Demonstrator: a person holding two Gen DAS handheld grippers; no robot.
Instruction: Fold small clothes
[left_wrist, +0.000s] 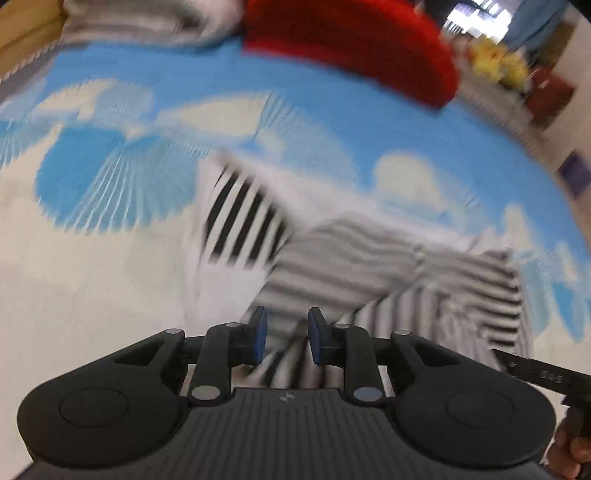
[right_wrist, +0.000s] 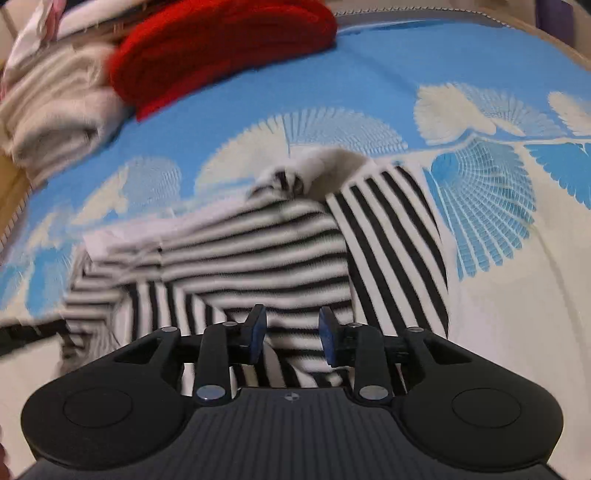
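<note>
A black-and-white striped garment lies partly folded and rumpled on a blue-and-cream patterned bedspread. It also shows in the left wrist view, blurred. My left gripper is open with its blue pads apart, just above the garment's near edge. My right gripper is open too, over the garment's near middle. Neither holds cloth. The other gripper's black edge shows at the right of the left wrist view.
A folded red garment lies at the far side of the bed, also in the left wrist view. A pile of whitish folded clothes sits beside it. Yellow items stand beyond the bed.
</note>
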